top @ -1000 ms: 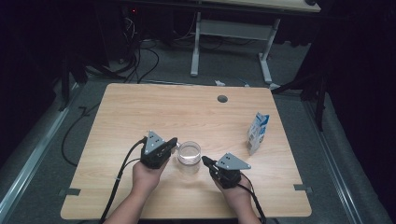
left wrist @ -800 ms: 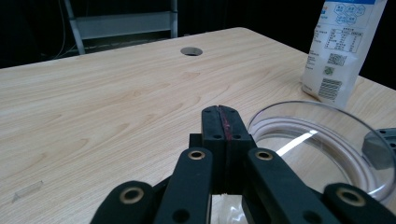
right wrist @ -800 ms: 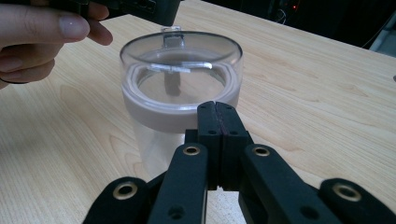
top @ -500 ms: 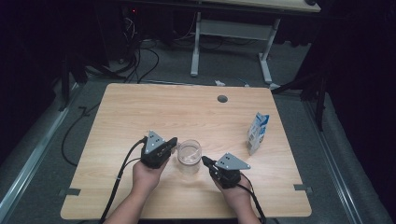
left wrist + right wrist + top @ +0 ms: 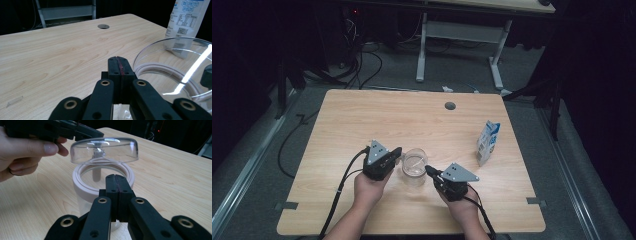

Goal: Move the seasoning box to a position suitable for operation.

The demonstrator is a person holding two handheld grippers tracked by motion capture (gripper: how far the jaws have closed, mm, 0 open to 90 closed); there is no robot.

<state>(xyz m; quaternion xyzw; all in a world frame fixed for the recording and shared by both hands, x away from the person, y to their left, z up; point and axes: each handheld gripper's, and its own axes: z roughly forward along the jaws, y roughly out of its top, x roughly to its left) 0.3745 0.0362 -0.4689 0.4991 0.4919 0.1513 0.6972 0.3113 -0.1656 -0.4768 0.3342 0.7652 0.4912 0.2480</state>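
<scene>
Nothing is seen to have moved since the earlier frames: the clear jar [image 5: 414, 167] and both grippers are found in the same places. The jar stands upright on the near half of the wooden table [image 5: 412, 120], between the two grippers. In the right gripper view it is shown as a clear container with a whitish ring at its mouth [image 5: 102, 181] and a transparent domed lid [image 5: 104, 149] raised above that ring; whether the lid is attached at the back cannot be told. The left gripper [image 5: 396, 153] is held just beside the jar on its left, its jaws pressed flat together with nothing between them [image 5: 119, 67]. The right gripper [image 5: 430, 170] is held just beside the jar on its right, its jaws likewise closed on nothing [image 5: 116, 185]. Each gripper is carried by a hand entering from the table's near edge. A blue and white carton [image 5: 488, 142] stands upright well apart, toward the right edge. A round cable hole [image 5: 450, 106] is set near the far edge.
</scene>
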